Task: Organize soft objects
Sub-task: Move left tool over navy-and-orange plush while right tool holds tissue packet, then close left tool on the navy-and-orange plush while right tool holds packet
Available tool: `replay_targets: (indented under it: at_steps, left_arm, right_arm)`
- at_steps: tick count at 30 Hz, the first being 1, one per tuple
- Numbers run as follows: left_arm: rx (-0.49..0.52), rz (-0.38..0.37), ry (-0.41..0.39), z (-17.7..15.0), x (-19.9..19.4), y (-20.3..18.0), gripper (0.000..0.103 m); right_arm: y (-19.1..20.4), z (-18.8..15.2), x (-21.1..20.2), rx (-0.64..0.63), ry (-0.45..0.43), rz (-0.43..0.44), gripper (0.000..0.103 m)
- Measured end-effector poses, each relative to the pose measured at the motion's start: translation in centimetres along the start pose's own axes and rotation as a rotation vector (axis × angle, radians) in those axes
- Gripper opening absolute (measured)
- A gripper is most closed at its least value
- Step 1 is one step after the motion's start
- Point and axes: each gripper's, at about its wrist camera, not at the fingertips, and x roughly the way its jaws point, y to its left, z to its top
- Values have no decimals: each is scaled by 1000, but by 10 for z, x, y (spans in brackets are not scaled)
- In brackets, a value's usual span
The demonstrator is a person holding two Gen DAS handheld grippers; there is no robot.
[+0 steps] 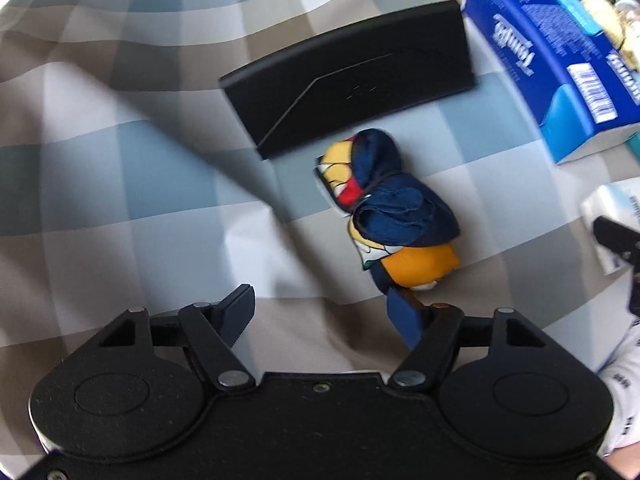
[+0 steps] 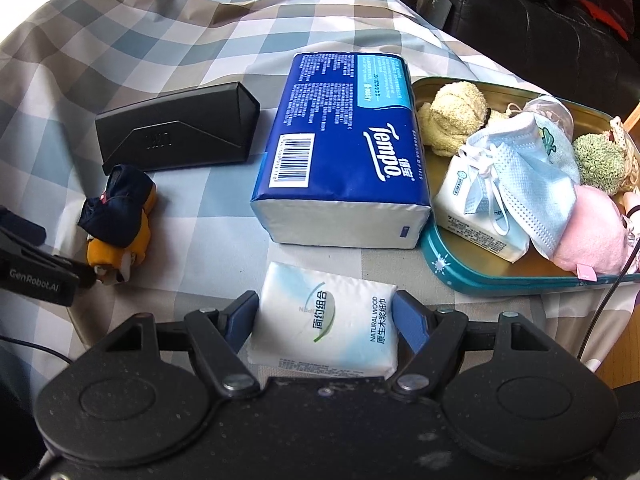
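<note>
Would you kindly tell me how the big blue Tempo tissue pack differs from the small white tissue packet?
The big blue Tempo tissue pack is dark blue and bulky; the small white tissue packet is pale and flatter. The Tempo pack lies free on the checked cloth beside the teal tin tray; the white packet sits between the right tool's fingers. Both are plastic-wrapped and printed.

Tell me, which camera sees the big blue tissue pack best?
The right wrist view: the whole blue tissue pack shows there, sharp, lying on the checked cloth beside the tin tray. The left wrist view catches only part of it, blurry, at the upper right edge.
</note>
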Motion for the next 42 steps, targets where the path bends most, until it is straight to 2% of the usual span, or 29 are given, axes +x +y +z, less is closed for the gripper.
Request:
replay_targets:
  at_steps: [4,8,12,19,24,35,42]
  left_arm:
    - [-29,-99,-40,7,-5,1,69]
    - [-14,-155,-82,16,-7,-6,69]
    - [68,-150,-136,19,-11,-22,69]
    - [280,-109,-261,23,-22,-41,73]
    - [356,-142,-285,28,-14,-43,76]
    - [386,-226,-307,39,-4,-47,81]
    - [394,-246,-316,37,2,-51,85]
  right_arm:
    - [-1,2,1,14,-1,-14,73]
    - [-5,2,2,40,-1,-42,73]
    - [-13,4,5,66,9,-70,73]
    - [-15,8,10,77,23,-74,74]
    - [-14,8,11,72,27,-77,75]
    - [-19,13,15,99,45,-71,76]
    - [-22,16,17,122,56,-63,76]
